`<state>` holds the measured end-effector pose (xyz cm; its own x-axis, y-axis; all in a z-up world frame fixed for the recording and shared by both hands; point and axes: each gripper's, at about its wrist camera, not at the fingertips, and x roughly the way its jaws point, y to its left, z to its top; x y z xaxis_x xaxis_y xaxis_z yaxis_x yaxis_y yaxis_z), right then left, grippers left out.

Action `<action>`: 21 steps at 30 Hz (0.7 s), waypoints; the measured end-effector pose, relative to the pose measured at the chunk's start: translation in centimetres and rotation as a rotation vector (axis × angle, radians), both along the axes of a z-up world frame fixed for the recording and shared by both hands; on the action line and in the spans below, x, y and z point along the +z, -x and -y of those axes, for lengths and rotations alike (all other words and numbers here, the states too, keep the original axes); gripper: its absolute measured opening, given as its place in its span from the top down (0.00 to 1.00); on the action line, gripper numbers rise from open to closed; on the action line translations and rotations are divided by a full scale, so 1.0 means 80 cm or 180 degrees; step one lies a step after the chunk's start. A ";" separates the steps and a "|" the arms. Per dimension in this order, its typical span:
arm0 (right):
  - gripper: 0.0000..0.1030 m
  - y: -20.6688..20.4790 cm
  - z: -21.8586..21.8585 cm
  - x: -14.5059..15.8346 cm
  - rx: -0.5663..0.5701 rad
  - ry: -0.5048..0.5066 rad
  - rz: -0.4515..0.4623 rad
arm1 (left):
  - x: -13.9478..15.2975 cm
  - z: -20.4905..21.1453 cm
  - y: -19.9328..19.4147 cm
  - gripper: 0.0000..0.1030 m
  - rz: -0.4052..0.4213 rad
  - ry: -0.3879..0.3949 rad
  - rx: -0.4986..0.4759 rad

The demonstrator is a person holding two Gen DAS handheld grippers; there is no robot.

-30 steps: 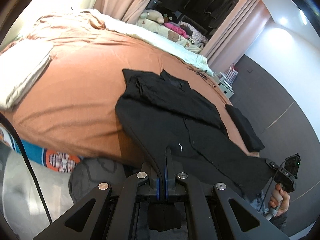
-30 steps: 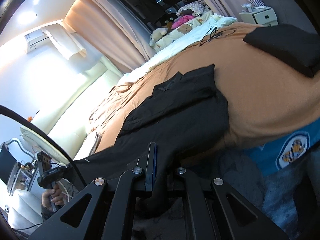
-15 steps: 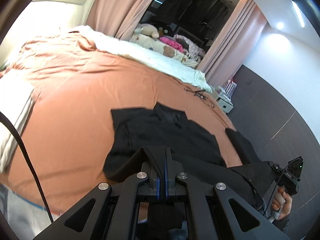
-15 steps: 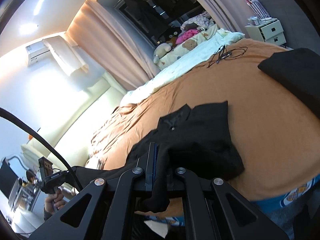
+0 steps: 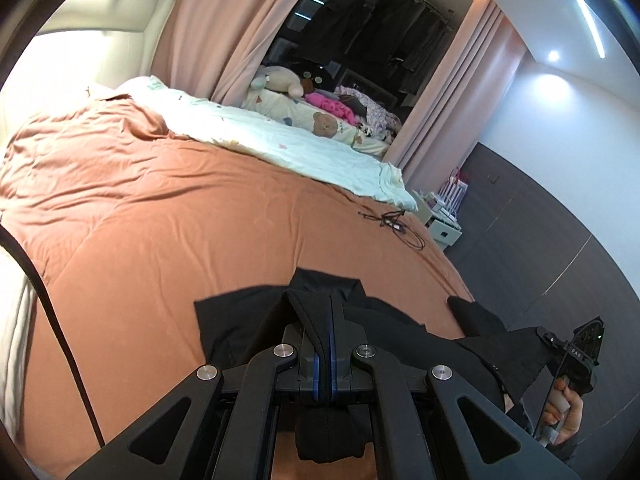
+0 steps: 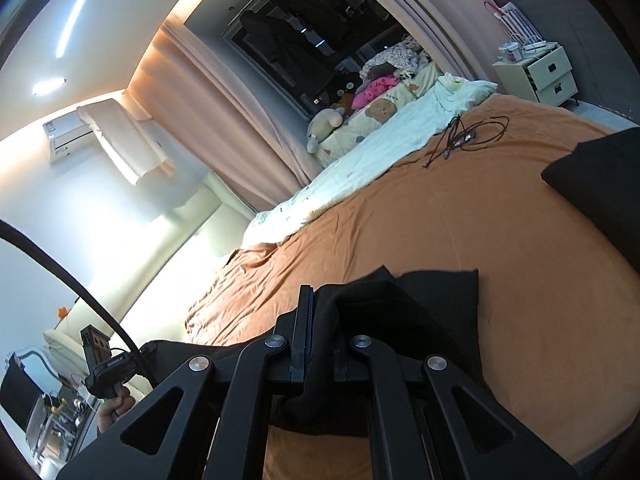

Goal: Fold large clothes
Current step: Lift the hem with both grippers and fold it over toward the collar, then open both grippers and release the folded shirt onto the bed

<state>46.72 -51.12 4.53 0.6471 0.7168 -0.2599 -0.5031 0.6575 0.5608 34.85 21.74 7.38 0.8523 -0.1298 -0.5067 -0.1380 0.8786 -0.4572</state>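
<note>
Both hand-held grippers, left (image 5: pixel 330 312) and right (image 6: pixel 320 308), clamp the black garment's (image 5: pixel 240 320) hem; its collar end lies ahead on the bed (image 5: pixel 160 220) (long axis running away from them).

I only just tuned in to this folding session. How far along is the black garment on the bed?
Done: a folded dark piece already lies on the orange bedspread. In hand: the left gripper and right gripper each pinch an edge of the black garment, lifting it above its collar end. Left: laying this fold flat and any further folds.
</note>
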 end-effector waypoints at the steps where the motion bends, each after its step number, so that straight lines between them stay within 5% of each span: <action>1: 0.99 -0.009 -0.005 0.000 -0.0004 0.0005 -0.0003 | 0.000 -0.003 -0.007 0.98 -0.0003 -0.0007 -0.0001; 10: 0.99 -0.086 -0.051 0.000 -0.0041 0.0135 -0.0103 | -0.022 -0.035 -0.090 0.98 -0.0184 -0.0035 0.0047; 21: 0.99 -0.170 -0.114 -0.011 -0.0304 0.0362 -0.0389 | -0.091 -0.073 -0.192 0.97 -0.0528 -0.0013 0.0073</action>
<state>60.33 -41.96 3.65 0.6694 0.6152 -0.4165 -0.3681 0.7616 0.5333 50.23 27.57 0.14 0.7596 -0.1088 -0.6412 -0.2313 0.8762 -0.4228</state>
